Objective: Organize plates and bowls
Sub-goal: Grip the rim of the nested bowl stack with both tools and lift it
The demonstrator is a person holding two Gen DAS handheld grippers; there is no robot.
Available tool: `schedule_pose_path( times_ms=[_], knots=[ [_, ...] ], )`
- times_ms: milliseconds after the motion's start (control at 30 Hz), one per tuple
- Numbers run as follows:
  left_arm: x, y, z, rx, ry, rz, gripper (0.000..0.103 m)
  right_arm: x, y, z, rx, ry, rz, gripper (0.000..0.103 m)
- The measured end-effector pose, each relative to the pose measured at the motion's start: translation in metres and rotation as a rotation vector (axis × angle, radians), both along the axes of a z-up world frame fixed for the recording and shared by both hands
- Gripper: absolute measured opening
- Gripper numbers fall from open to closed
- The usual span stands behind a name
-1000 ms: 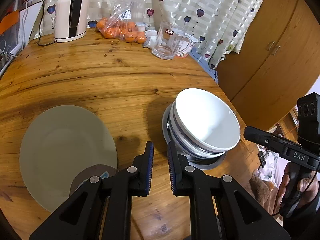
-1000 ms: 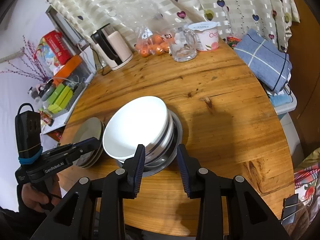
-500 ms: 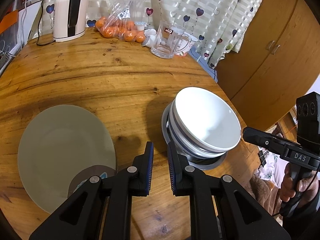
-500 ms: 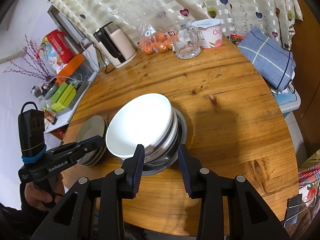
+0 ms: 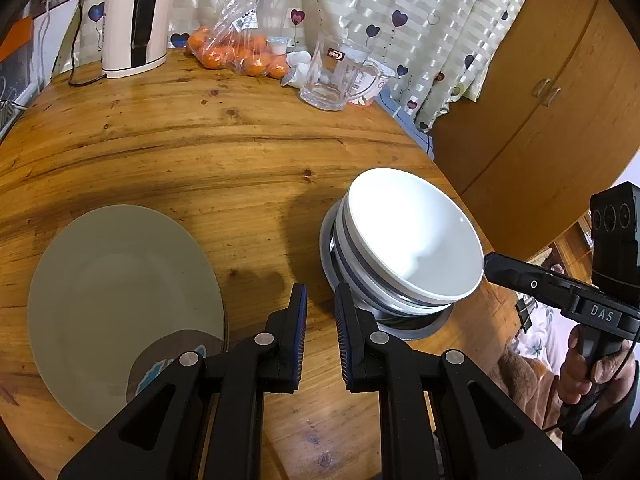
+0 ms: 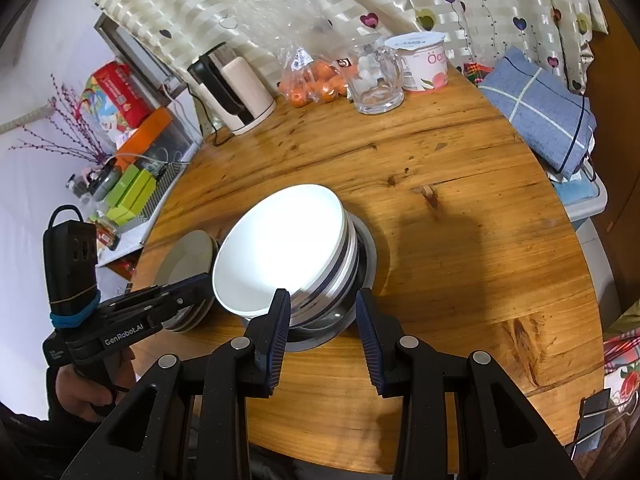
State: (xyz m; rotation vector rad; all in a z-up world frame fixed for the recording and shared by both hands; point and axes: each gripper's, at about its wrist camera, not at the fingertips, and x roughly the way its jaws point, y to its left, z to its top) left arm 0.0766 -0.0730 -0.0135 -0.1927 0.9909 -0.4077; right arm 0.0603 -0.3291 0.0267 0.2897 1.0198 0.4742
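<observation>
A stack of white bowls [image 5: 412,248] nests in a steel bowl [image 5: 420,326] near the round table's right edge. To its left lies a stack of grey-green plates [image 5: 120,300]. My left gripper [image 5: 320,304] hovers between the two stacks, its fingers a narrow gap apart with nothing between them. In the right wrist view the bowls [image 6: 280,248] sit just beyond my right gripper [image 6: 322,306], which is open and empty with the steel bowl's rim [image 6: 368,256] showing past the gap. The plates [image 6: 188,256] lie to the bowls' left, behind the left gripper [image 6: 192,284].
At the back of the wooden table [image 5: 200,152] stand a kettle [image 5: 136,20], a bag of oranges [image 5: 240,52], a glass mug [image 5: 336,76] and a yogurt tub [image 6: 420,64]. A folded blue cloth [image 6: 540,112] lies at the right edge. A wooden cabinet [image 5: 540,100] stands beyond.
</observation>
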Motion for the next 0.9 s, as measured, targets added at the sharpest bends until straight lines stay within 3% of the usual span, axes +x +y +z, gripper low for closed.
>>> schedule_pose_path(
  times_ms=[233,567,900],
  knots=[
    [0.001,0.002,-0.002,-0.013,0.007,0.008,0.015,0.002,-0.004,-0.001,0.022,0.013,-0.013,0.034],
    [0.010,0.006,-0.006,-0.093,0.044,0.010,0.015,0.005,-0.015,-0.009,0.033,0.042,-0.048,0.033],
    [0.028,0.009,-0.024,-0.175,0.126,0.026,0.015,0.027,-0.026,-0.038,0.132,0.136,-0.067,0.015]
  ],
)
